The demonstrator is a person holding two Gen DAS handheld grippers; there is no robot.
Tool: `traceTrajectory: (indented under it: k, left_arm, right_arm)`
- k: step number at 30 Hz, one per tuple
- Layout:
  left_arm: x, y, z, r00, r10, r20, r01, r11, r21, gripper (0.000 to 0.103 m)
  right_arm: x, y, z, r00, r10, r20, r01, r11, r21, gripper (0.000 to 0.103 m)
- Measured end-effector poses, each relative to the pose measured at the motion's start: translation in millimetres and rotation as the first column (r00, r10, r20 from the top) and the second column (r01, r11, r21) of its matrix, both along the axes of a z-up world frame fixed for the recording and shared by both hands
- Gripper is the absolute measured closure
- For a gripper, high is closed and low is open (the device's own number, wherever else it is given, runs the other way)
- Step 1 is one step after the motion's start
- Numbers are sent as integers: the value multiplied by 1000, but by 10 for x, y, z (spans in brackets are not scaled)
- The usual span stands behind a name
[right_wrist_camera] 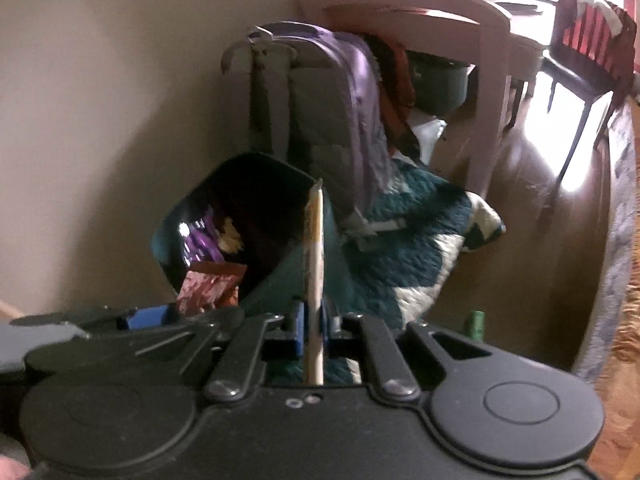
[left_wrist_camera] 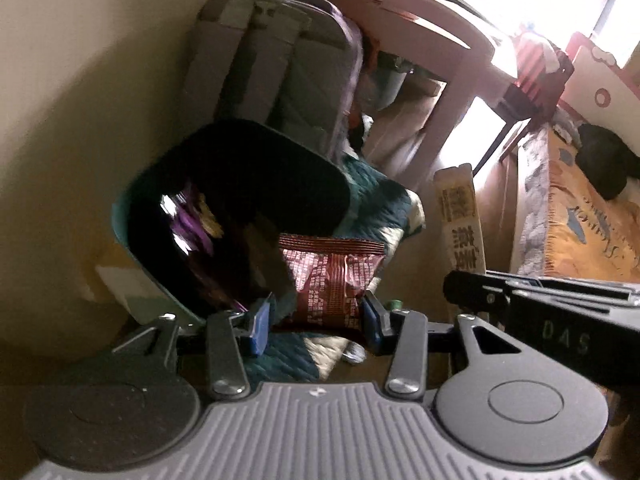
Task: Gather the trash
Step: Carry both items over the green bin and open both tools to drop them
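My left gripper (left_wrist_camera: 316,318) is shut on a red snack packet (left_wrist_camera: 332,280), its blue pads pressing both sides. The packet hangs at the near rim of a teal trash bin (left_wrist_camera: 132,248) lined in black, which holds a purple wrapper (left_wrist_camera: 192,224). My right gripper (right_wrist_camera: 314,320) is shut on a long beige sachet (right_wrist_camera: 314,256), seen edge-on and standing up between the pads. That sachet (left_wrist_camera: 458,220) shows flat at the right of the left wrist view, above the right gripper's body. The bin (right_wrist_camera: 296,276) and red packet (right_wrist_camera: 208,286) lie ahead and left in the right wrist view.
A grey and purple backpack (left_wrist_camera: 276,64) leans on the wall behind the bin. A teal and white quilted mat (right_wrist_camera: 412,248) covers the floor by it. A pink desk (right_wrist_camera: 424,12), a chair (right_wrist_camera: 588,52) and a bed edge (left_wrist_camera: 560,208) stand to the right. A small green object (right_wrist_camera: 476,324) sits on the floor.
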State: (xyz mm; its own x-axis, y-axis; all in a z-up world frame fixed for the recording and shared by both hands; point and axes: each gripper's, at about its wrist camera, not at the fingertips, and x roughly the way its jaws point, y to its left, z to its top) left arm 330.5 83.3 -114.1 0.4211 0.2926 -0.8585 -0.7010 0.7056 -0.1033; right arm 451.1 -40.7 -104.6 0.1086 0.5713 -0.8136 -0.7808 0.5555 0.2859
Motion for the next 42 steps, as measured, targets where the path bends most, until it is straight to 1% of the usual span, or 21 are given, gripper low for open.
traceTrajectory:
  k: [4,8,10,12,15,17,22,26,30,34,35,37,39,42]
  left_arm:
    - [51,540,-5,1000,-23,-12,22,999,-28,59]
    - [195,998,-47,998,-53,-30,53,999,3,59]
    - [271,1225,-139,997,-54,-49,54,998,-11,59]
    - [372,1448,-281,995,-62,-79,58,997,-44,59]
    - [519,1703,-471,991,-66,-121,55,995,-87,59]
    - [604,1828,-584,988,-59,-141,45,994,-100,59]
    - [821,2001,-815,979,-95,-178,72,989,-132,59]
    - [912,2080,-1034,970,-106,-217,66,981,-184,59]
    - [1014,2113,-1220,960,-117,-254,65,976,-206,58]
    - [1016,2142,-1364,951,-108,-291,41,973,-226,58]
    - [1020,2154,-1396,950,-110,-293,40,971,-237,57]
    - [1019,2165,-1430,950,-109,-294,35,968,-247,51]
    - [1009,2169,-1425,953,-106,-283,37,970,-239,38]
    - [992,2138,-1382,959,-106,-262,46,973,-226,36]
  right_arm:
    - [30,532,-4,1000,-9,-26,9,1000,-4,95]
    - [76,1012,-63,999,-12,-45,11,1000,-15,95]
    - [124,1226,-129,999,-19,-51,17,999,-30,95]
    - [167,1414,-220,998,-26,-56,23,998,-52,95]
    - [231,1640,-418,998,-41,-51,36,994,-102,95]
    - [268,1756,-558,998,-50,-46,43,990,-132,95]
    - [308,1918,-864,998,-51,-41,41,977,-207,95]
    - [289,1967,-975,998,-48,-38,37,970,-239,95]
    - [254,1999,-1062,999,-34,-24,26,963,-269,95]
    - [249,2002,-1113,999,-26,-35,15,958,-285,83]
    - [251,1999,-1112,999,-22,-30,13,957,-288,83]
    - [251,1977,-1103,1000,-10,-23,3,958,-288,81]
    - [261,1949,-1103,1000,-9,-28,1,959,-285,81]
    - [273,1900,-1080,999,-14,-33,5,962,-274,79]
